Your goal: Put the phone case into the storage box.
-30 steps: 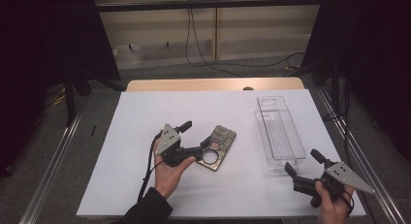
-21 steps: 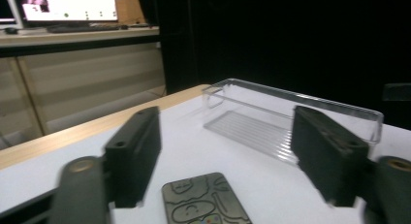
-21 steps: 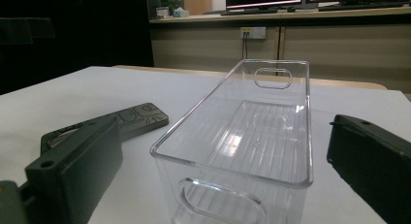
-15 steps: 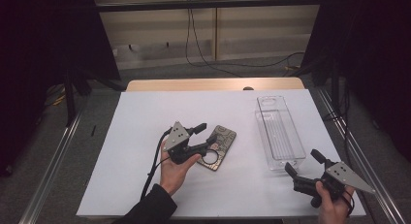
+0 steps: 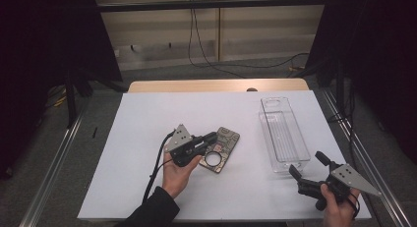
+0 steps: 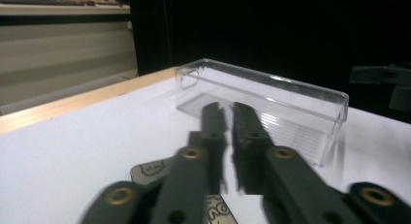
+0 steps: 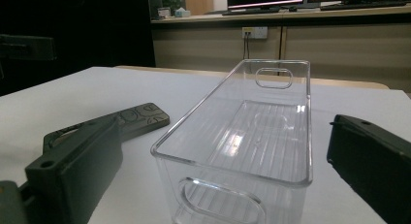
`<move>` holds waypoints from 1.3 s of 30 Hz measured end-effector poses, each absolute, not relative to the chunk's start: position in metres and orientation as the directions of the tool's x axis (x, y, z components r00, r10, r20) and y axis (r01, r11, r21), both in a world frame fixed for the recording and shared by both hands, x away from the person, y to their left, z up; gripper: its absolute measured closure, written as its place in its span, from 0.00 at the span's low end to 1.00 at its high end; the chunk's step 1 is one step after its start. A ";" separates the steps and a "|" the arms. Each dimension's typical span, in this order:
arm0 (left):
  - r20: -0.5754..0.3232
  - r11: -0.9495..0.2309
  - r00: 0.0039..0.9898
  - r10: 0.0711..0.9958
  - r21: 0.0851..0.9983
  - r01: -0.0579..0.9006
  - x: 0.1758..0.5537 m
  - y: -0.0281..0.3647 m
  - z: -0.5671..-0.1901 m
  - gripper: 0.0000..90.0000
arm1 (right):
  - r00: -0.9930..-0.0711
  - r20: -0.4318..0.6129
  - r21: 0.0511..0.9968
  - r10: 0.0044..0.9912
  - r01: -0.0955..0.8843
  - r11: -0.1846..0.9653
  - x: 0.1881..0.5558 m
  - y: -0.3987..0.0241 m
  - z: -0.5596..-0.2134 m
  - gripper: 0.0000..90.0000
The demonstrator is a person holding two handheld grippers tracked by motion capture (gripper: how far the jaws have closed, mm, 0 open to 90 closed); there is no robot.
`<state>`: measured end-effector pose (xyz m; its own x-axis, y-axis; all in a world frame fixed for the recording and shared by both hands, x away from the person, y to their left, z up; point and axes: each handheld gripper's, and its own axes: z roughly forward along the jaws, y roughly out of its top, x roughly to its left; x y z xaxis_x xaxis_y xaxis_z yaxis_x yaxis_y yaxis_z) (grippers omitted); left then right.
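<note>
- At the near edge of the white table (image 5: 147, 119), about 5 o'clock in the high view, a person's right hand (image 5: 337, 207) holds the right gripper (image 5: 307, 164), jaws spread wide with nothing between them.
- In the right gripper view, those two black jaws stand far apart at the frame's lower corners, with the clear plastic bin (image 7: 242, 136) between and beyond them.
- Nearer the table's centre, the left hand (image 5: 178, 175) comes in from 6 o'clock, gripping the left gripper (image 5: 212, 136), a black cable (image 5: 156, 163) trailing back from it toward the sleeve (image 5: 152, 210).
- The left gripper's jaws have just been closing and now stand nearly together; in the left gripper view only a thin gap parts the tips, with nothing seen between them.
- The patterned phone case (image 5: 221, 149) lies flat on the table just past the left hand, at about 3 o'clock of that gripper's body, the closed jaw tips over its near-left edge; whether they touch it cannot be told.
- The case shows a round ring (image 5: 213, 159) at its near end; its patterned edge also appears below the jaws in the left gripper view (image 6: 155, 169).
- The clear plastic bin (image 5: 282, 133) stands empty at 3 o'clock of the case, well apart from it, its long side running away from the person.
- Beyond the table, at 12 o'clock, cables (image 5: 206, 55) hang against a pale wall (image 5: 157, 30).
</note>
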<state>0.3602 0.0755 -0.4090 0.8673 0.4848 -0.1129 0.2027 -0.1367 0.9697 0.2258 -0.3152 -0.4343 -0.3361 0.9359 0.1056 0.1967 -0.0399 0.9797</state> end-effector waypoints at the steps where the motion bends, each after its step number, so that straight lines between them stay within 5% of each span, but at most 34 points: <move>1: -0.113 -0.145 0.868 0.483 0.968 0.206 0.360 0.075 -0.409 1.00 | -0.335 0.105 0.980 0.936 0.194 -0.041 0.226 -0.315 -0.434 0.00; 39: -0.202 -0.504 0.892 0.405 0.764 0.402 0.368 0.041 -0.427 1.00 | -0.335 0.097 0.980 0.937 0.196 -0.032 0.226 -0.315 -0.434 0.00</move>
